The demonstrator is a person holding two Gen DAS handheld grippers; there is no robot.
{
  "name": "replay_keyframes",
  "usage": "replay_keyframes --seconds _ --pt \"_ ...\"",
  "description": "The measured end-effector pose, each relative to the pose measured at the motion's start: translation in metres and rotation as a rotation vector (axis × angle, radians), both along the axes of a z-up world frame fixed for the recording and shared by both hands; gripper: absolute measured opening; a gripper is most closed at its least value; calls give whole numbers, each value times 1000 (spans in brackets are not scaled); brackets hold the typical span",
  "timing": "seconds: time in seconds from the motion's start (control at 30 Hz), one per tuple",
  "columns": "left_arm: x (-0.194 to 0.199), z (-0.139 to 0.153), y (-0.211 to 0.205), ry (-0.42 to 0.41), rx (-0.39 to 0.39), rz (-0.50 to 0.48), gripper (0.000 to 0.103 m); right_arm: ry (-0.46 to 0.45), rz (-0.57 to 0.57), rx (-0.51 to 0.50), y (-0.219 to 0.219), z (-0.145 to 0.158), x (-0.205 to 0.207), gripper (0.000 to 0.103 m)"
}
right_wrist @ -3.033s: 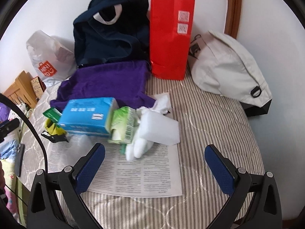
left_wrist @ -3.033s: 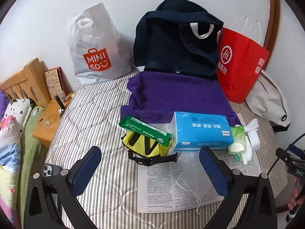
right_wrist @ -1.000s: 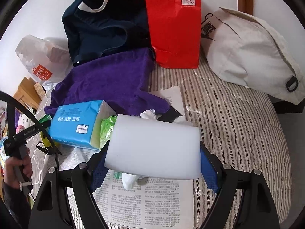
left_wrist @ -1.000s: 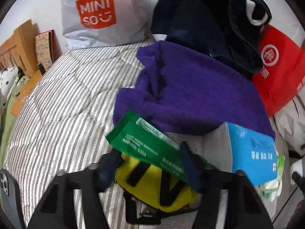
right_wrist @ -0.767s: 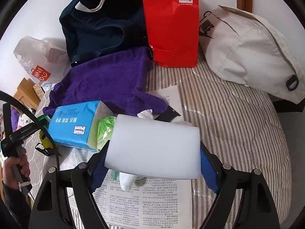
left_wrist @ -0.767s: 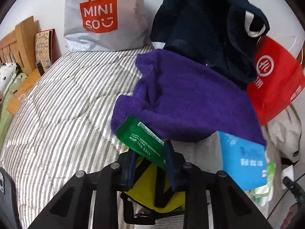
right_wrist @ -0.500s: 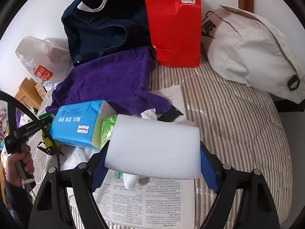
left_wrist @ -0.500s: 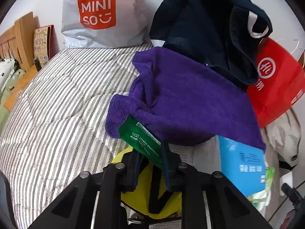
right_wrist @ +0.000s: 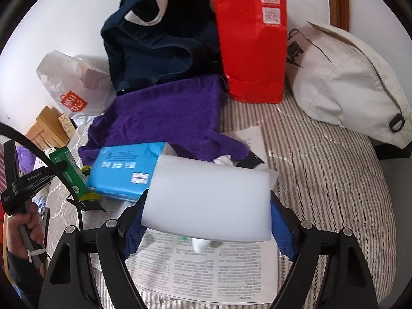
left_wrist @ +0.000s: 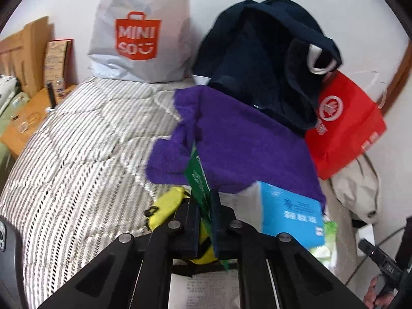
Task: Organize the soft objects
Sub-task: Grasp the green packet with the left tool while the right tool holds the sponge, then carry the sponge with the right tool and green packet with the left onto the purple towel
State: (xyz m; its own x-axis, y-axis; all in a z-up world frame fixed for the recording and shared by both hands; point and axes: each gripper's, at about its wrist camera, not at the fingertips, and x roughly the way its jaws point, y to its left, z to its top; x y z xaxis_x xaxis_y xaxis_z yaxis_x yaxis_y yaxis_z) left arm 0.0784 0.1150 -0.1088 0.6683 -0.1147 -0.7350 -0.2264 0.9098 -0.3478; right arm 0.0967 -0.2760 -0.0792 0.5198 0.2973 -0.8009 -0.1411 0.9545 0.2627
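Since half a second earlier, the green packet (left_wrist: 197, 180) had turned from slanting to nearly upright between your left gripper (left_wrist: 205, 216) fingers, which were pinched tight on its lower edge. It was raised over the yellow pouch (left_wrist: 168, 207), in front of the purple towel (left_wrist: 242, 139). Your right gripper (right_wrist: 206, 219) was clamped on the white foam block (right_wrist: 208, 200), its blue pads (right_wrist: 282, 228) pressing the block's two ends, above the printed sheet (right_wrist: 206, 265). The blue tissue pack (right_wrist: 123, 170) lay just left of the block, its far edge against the towel. Farther back, the navy bag (right_wrist: 154, 33) and red paper bag (right_wrist: 252, 38) stood against the wall, the cream bag (right_wrist: 342, 82) to the right, the MINISO bag (left_wrist: 139, 36) at far left, all on the striped quilt (left_wrist: 77, 154)
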Motion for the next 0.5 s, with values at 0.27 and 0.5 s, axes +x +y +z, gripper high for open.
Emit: replay_keyframes --seconds 0.27,0.5 --pt "-5 21 -6 -45 11 -29 7 -56 30 7 14 21 -1 83" --pt "-7 38 -11 -77 37 -52 7 -85 44 10 23 32 3 83"
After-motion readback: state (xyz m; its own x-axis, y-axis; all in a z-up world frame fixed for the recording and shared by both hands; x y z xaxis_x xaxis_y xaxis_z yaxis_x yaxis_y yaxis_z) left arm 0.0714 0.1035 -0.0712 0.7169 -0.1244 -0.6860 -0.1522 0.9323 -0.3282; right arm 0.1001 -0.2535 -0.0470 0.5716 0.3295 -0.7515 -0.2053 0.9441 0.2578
